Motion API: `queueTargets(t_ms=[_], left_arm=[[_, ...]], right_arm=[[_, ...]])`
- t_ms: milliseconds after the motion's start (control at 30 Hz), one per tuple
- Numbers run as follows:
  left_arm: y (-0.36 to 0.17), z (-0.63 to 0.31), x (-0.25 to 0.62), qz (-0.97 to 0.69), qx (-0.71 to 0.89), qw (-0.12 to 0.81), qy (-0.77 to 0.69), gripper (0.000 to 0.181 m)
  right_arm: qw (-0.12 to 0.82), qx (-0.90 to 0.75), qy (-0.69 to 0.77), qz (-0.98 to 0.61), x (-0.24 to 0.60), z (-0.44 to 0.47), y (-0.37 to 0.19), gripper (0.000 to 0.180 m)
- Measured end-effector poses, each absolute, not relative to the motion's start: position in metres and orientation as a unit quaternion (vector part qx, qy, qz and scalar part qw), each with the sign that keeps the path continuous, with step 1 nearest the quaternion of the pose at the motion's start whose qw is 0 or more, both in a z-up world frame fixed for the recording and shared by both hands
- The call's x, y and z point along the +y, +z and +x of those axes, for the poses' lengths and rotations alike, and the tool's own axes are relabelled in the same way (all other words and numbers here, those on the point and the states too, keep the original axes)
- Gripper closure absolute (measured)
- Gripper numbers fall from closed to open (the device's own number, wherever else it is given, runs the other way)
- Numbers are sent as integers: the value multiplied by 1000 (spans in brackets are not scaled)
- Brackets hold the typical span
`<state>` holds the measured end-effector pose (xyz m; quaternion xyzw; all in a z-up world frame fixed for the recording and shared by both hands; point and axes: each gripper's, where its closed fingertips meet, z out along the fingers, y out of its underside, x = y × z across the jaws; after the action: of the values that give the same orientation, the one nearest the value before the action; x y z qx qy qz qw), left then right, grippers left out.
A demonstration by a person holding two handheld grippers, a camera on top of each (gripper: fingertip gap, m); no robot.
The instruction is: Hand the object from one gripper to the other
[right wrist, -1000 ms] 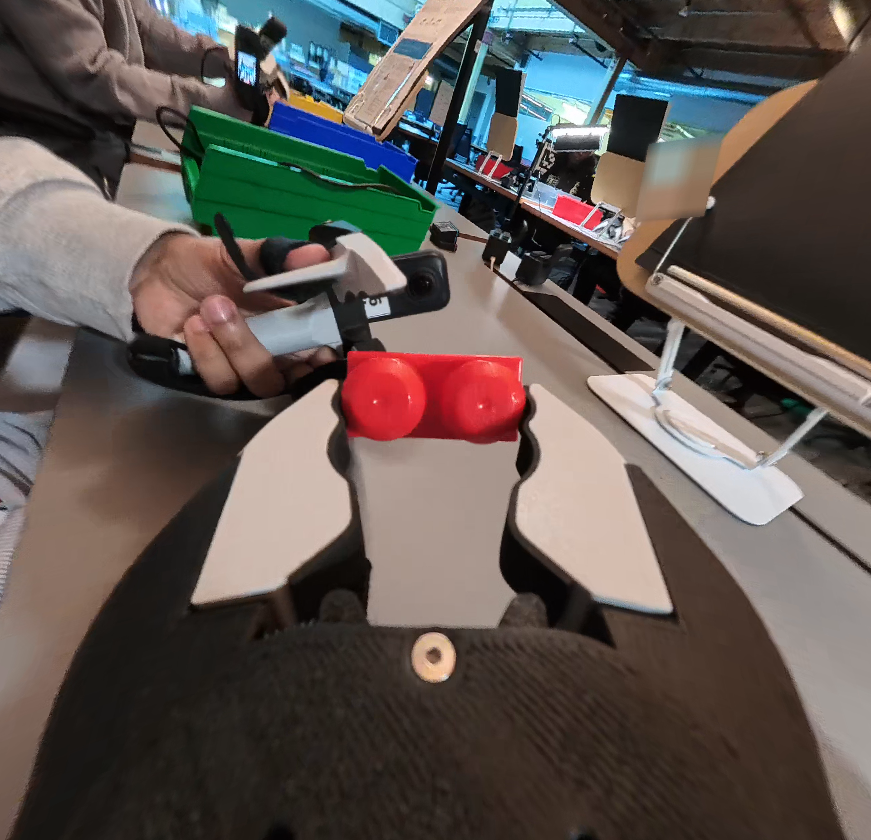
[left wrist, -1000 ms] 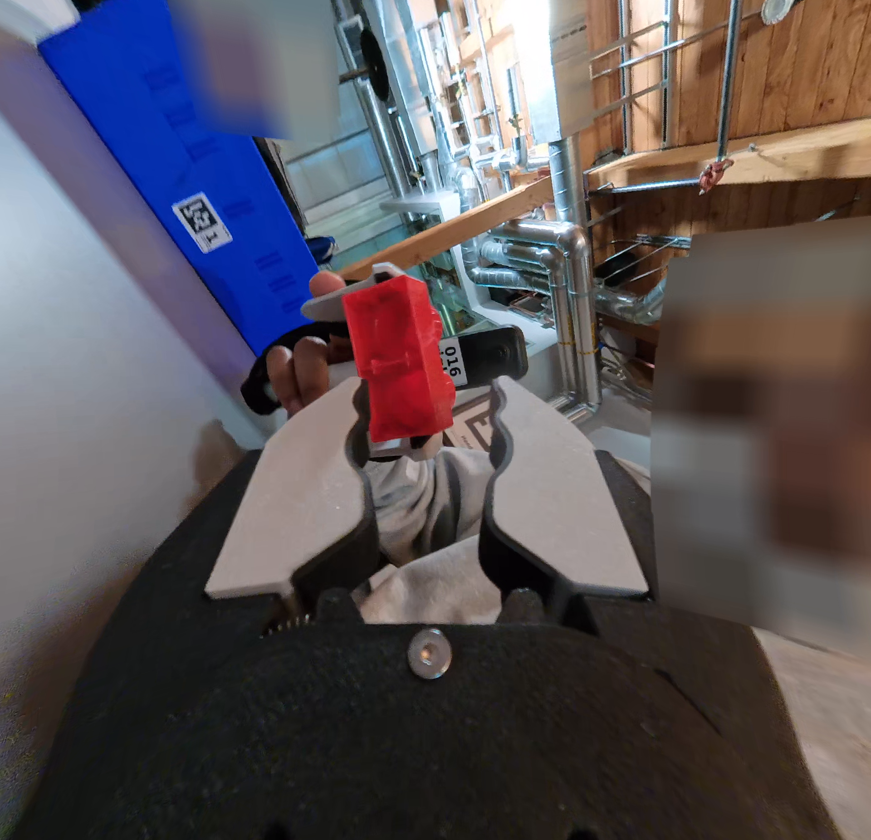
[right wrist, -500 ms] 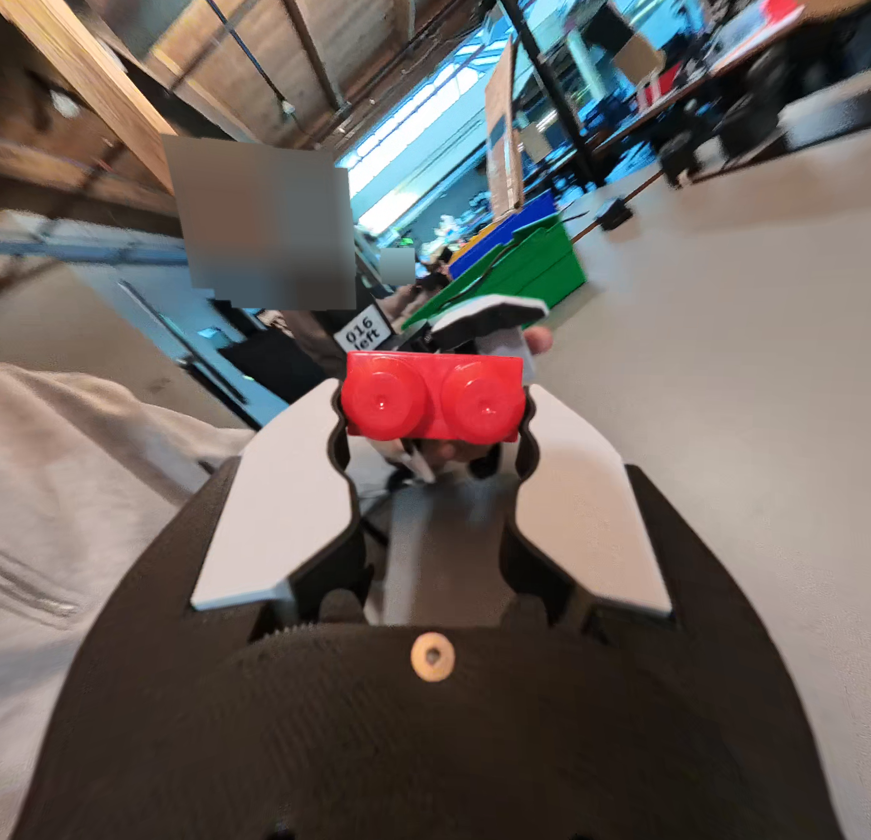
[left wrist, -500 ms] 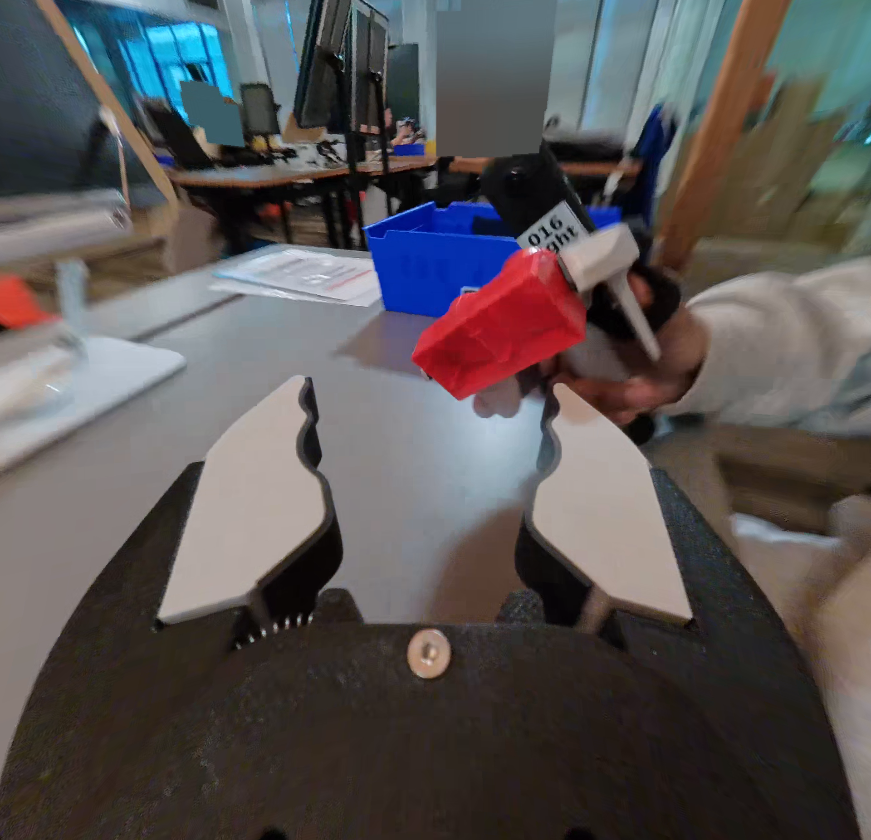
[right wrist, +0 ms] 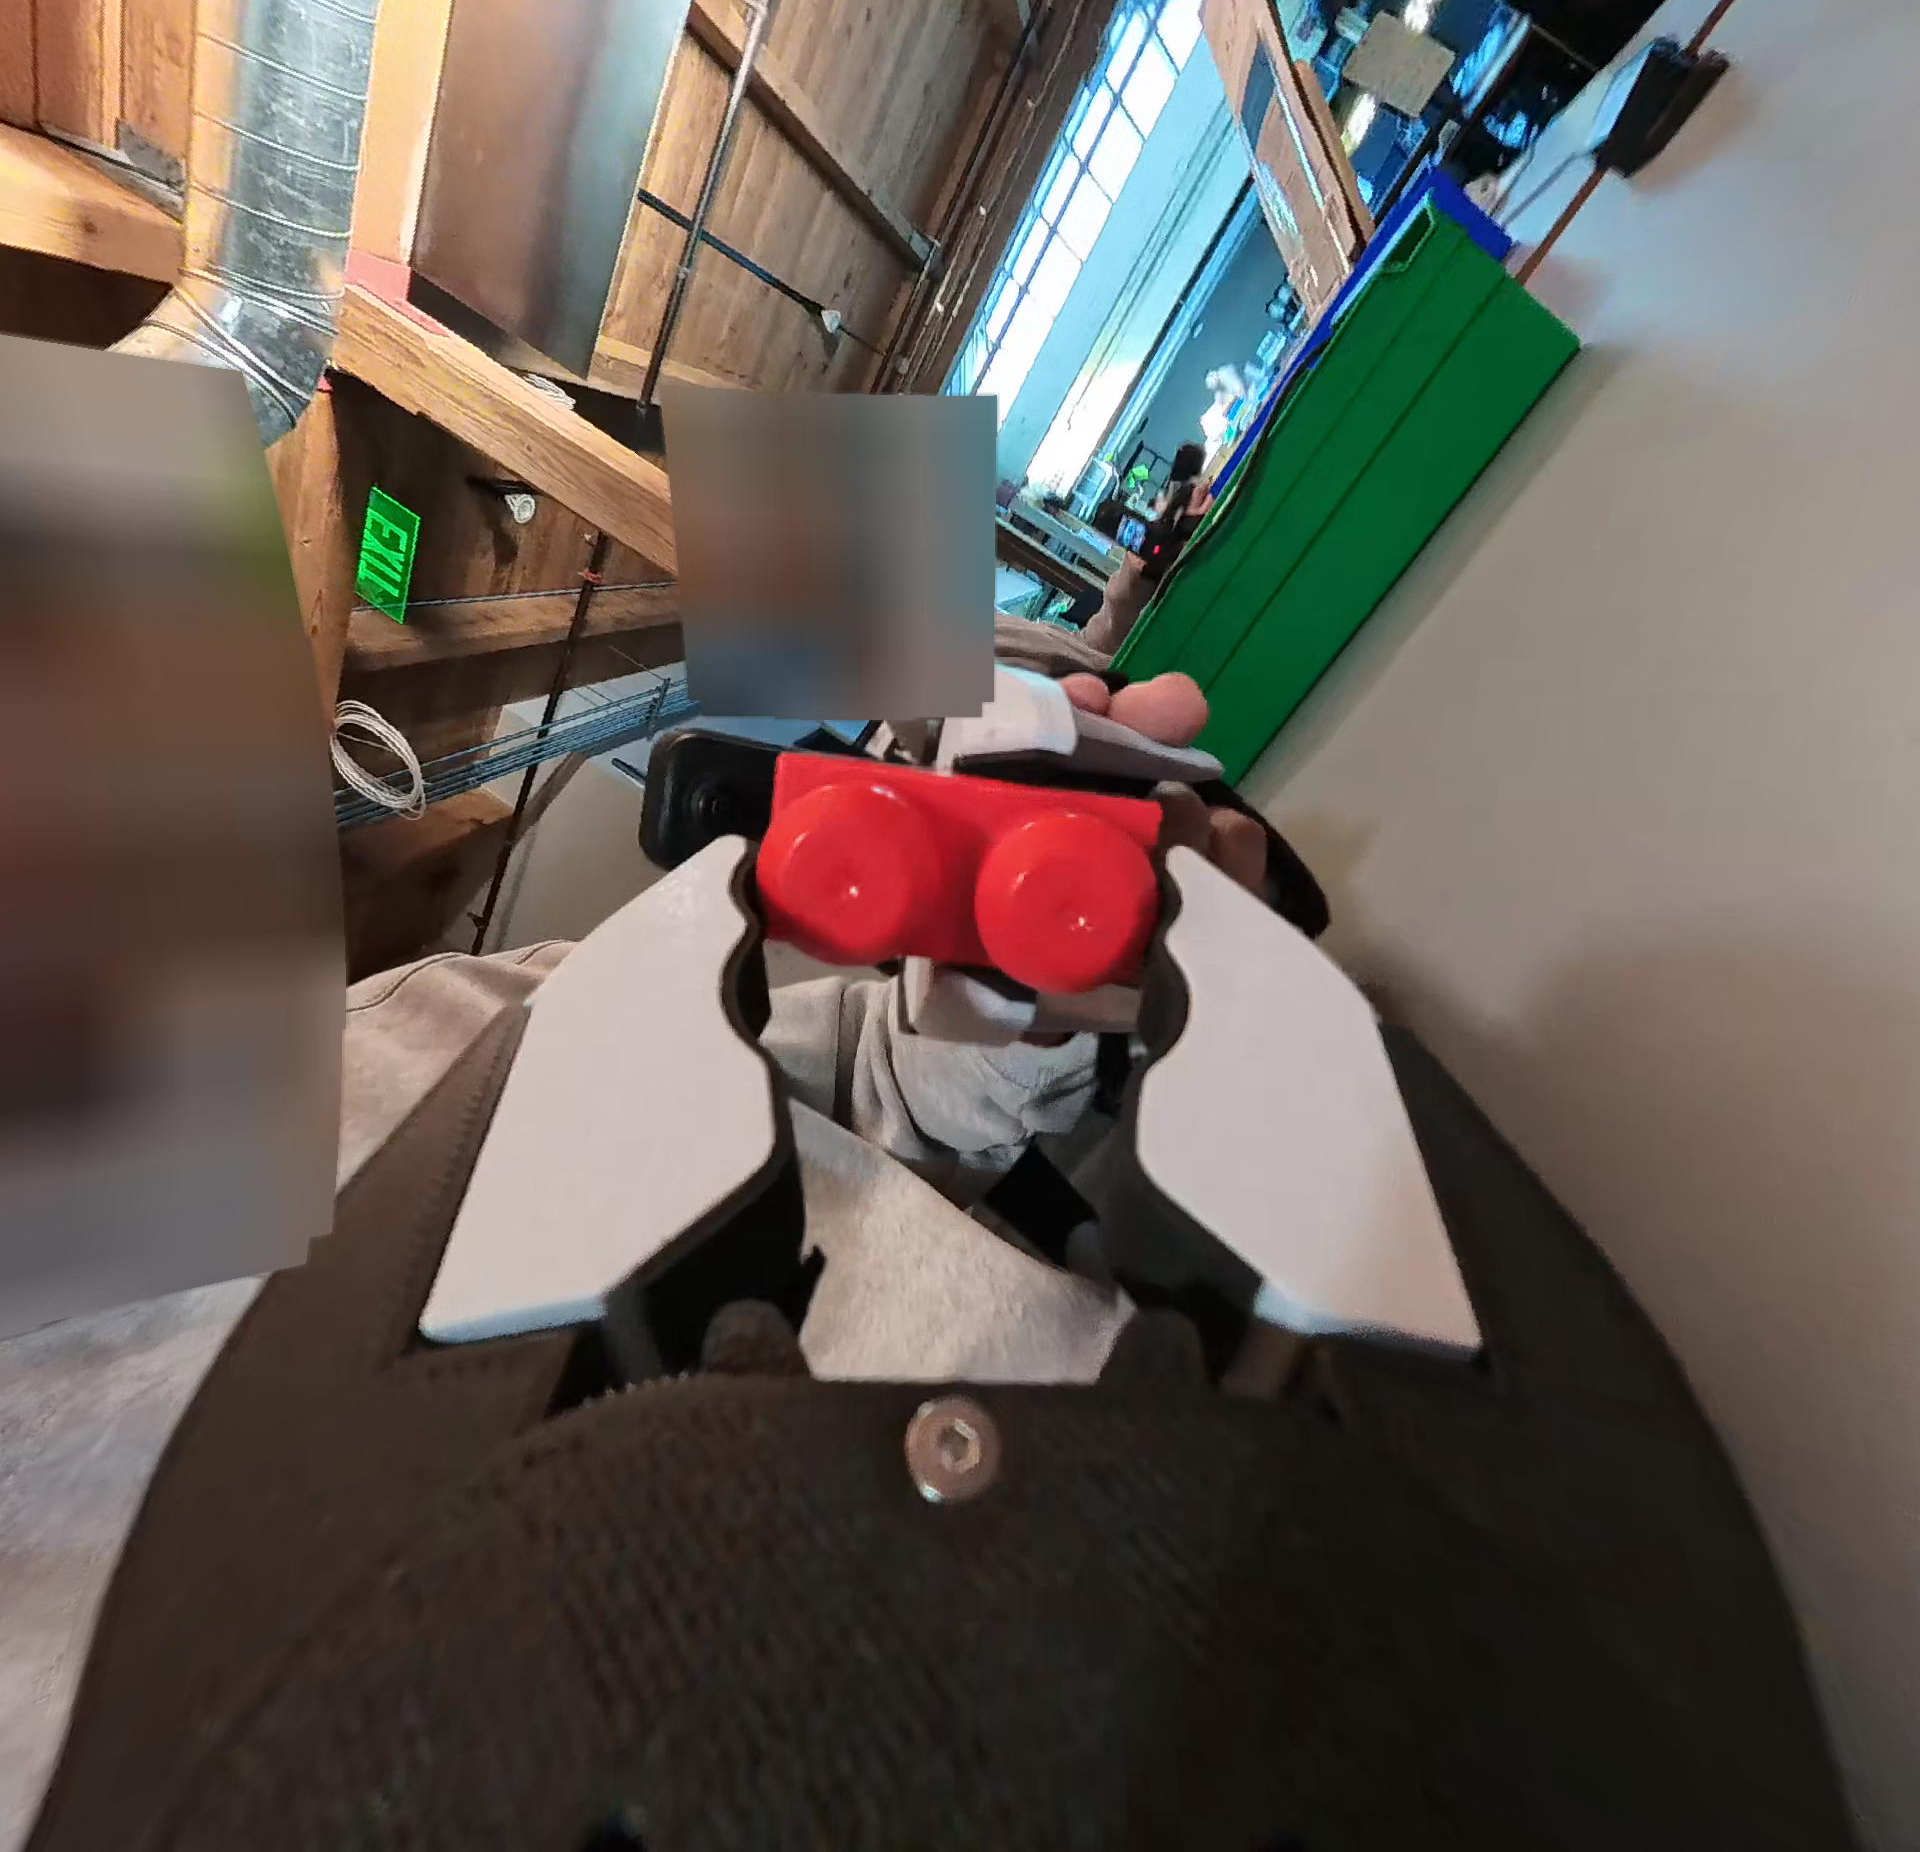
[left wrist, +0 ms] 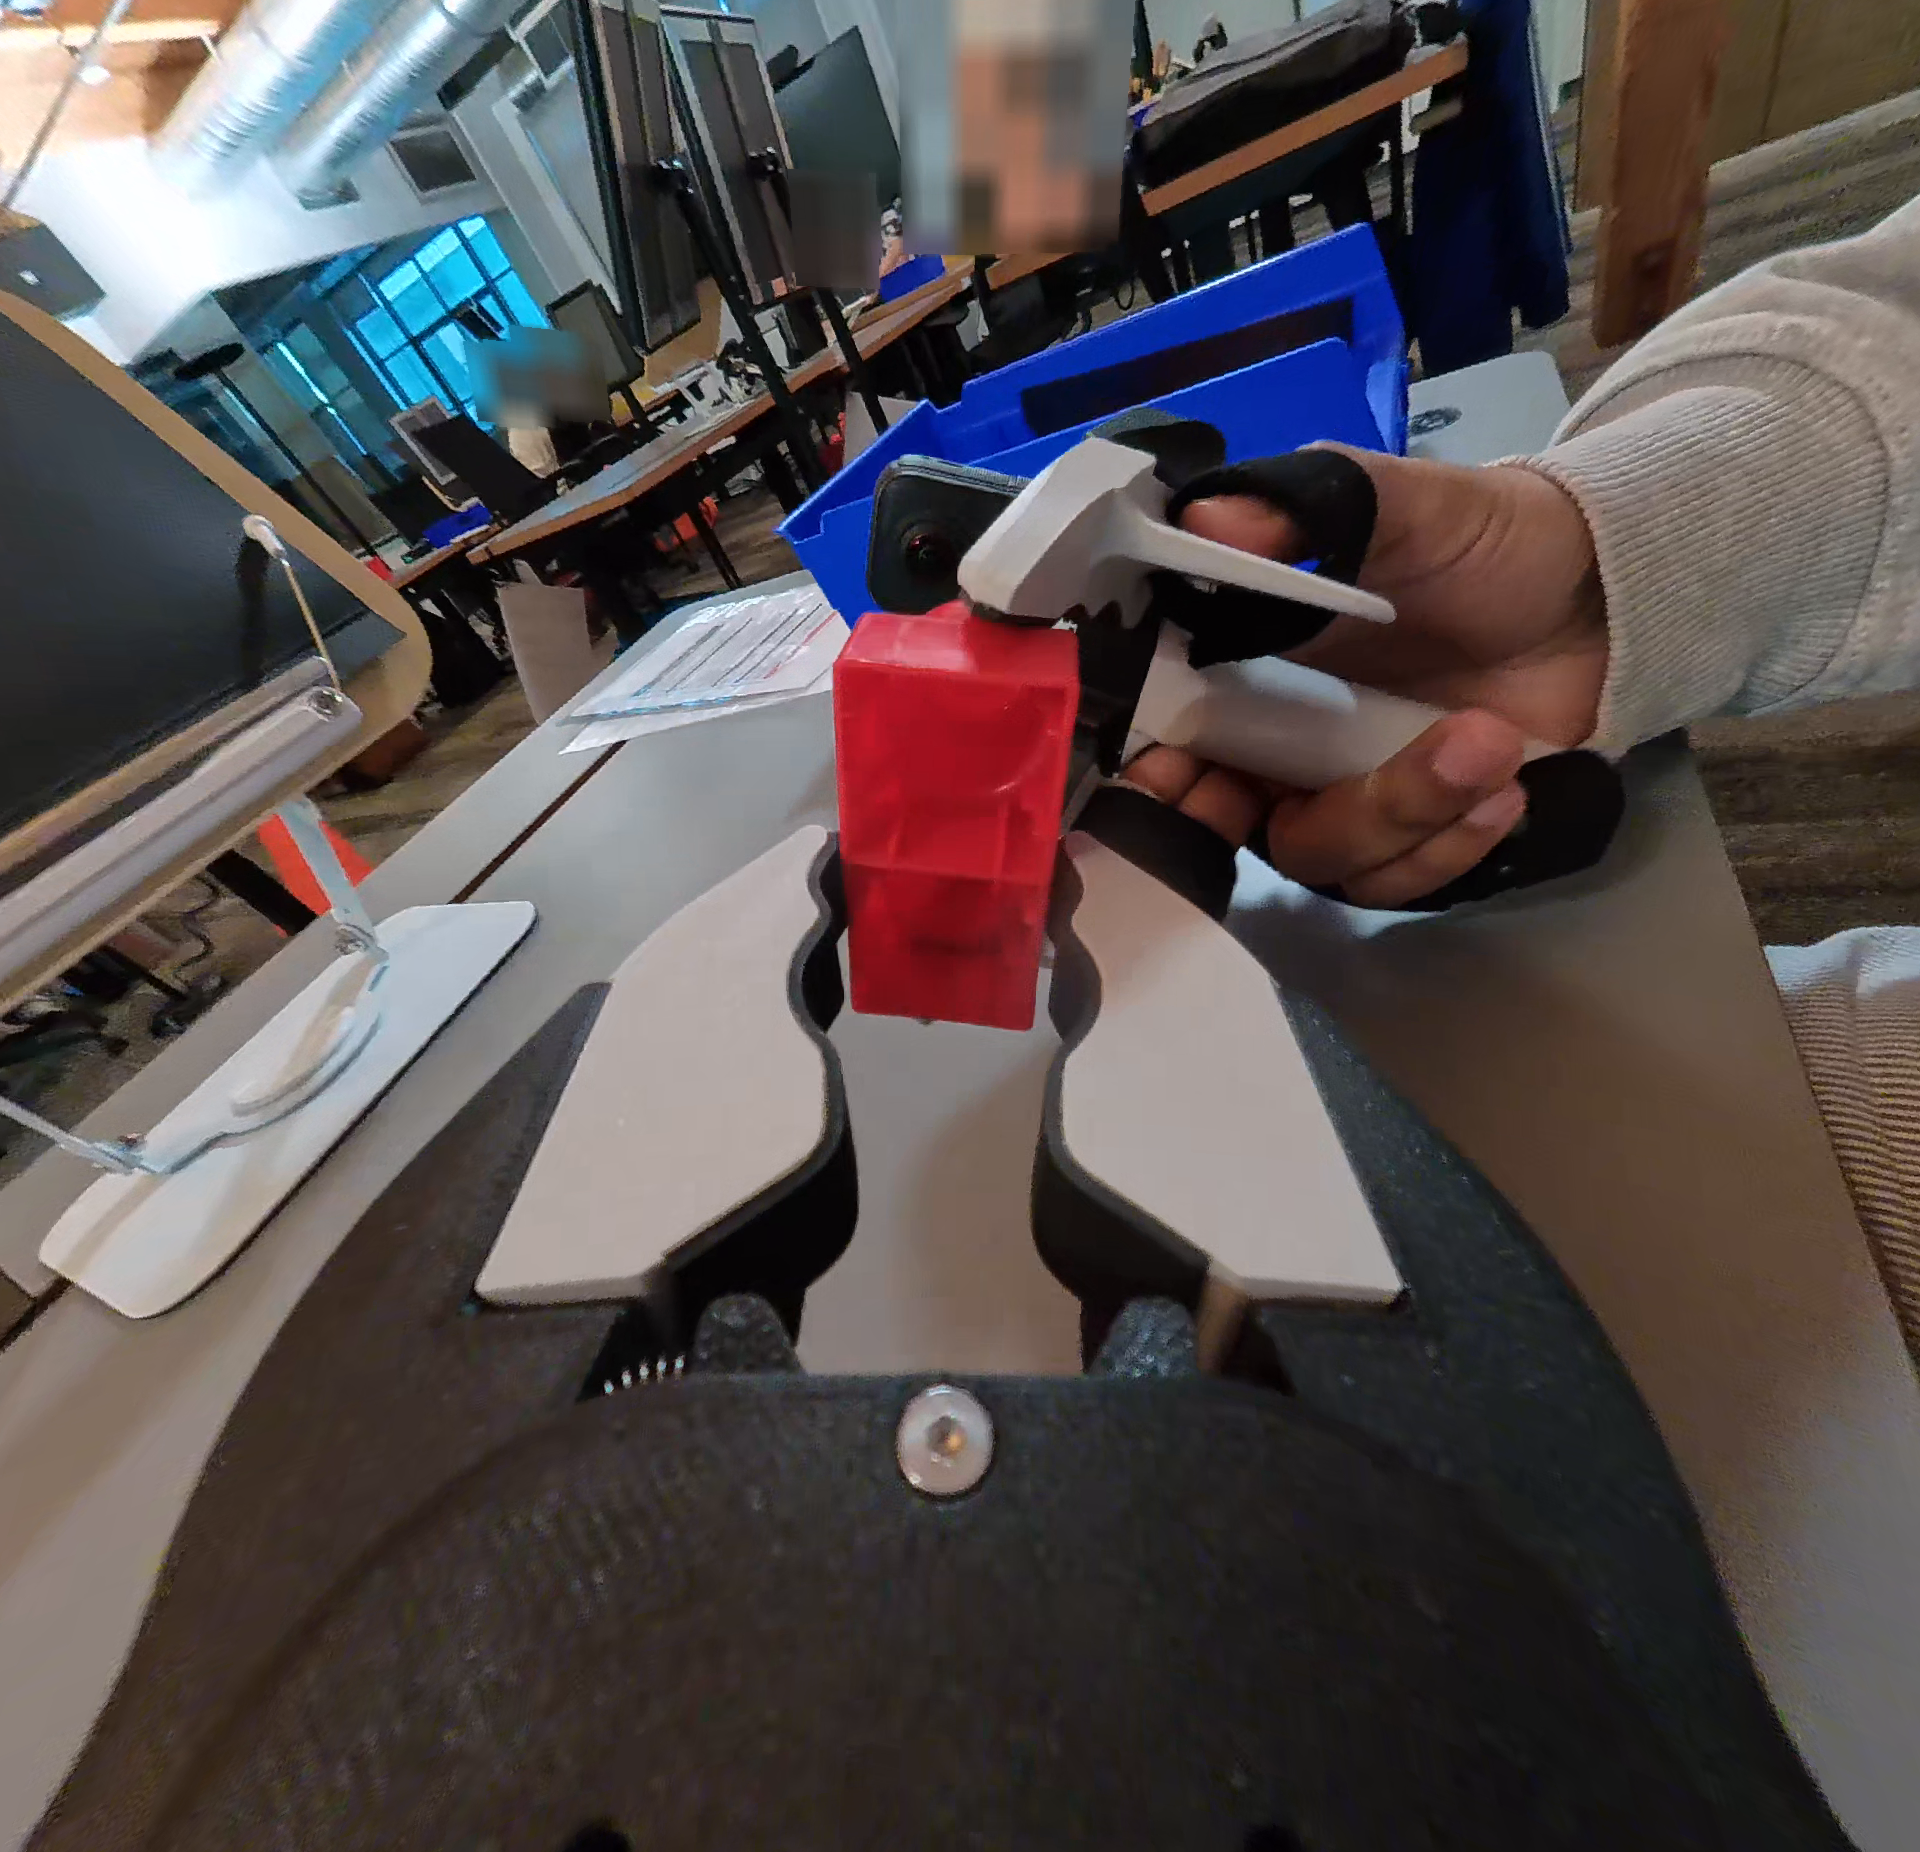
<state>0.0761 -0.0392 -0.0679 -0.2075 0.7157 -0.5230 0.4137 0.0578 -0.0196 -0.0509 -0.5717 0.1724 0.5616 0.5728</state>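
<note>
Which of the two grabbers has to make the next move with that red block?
Probably the right gripper: it holds the red block, which the left gripper now brackets too. The right should let go.

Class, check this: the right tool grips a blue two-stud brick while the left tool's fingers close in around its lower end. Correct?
Not quite: the brick is red, not blue, as the right wrist view shows. The right tool grips it, and the left tool brackets its lower end.

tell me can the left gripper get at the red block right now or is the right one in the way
Probably yes. The red block already sits between the left gripper fingers, which flank its lower half. The right gripper is shut on the studded end only, leaving that lower part free to clamp.
</note>
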Motion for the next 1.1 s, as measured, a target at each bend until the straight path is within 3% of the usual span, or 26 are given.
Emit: queueTargets(t_ms=[167, 333, 433, 567, 733, 900, 1100], left_arm=[[-65, 77, -35, -263, 692, 329, -586, 144], [-64, 73, -35, -324, 646, 153, -674, 144], [-65, 71, -36, -336, 630, 84, -695, 144], [-72, 66, -42, -327, 648, 62, -685, 144], [-83, 60, -55, -313, 677, 39, -665, 144], [-88, 55, -63, -298, 700, 40, -648, 144], [-80, 57, -60, -302, 671, 40, -676, 136]], right_arm=[[648, 207, 484, -551, -22, 91, -46, 79], [725, 129, 354, -577, -35, 101, -29, 79], [735, 69, 275, -616, -37, 95, -31, 84], [723, 31, 260, -640, -36, 82, -35, 107], [699, -14, 230, -677, -31, 66, -47, 112], [683, -73, 166, -708, -28, 54, -56, 141], [695, -57, 191, -691, -31, 56, -48, 142]])
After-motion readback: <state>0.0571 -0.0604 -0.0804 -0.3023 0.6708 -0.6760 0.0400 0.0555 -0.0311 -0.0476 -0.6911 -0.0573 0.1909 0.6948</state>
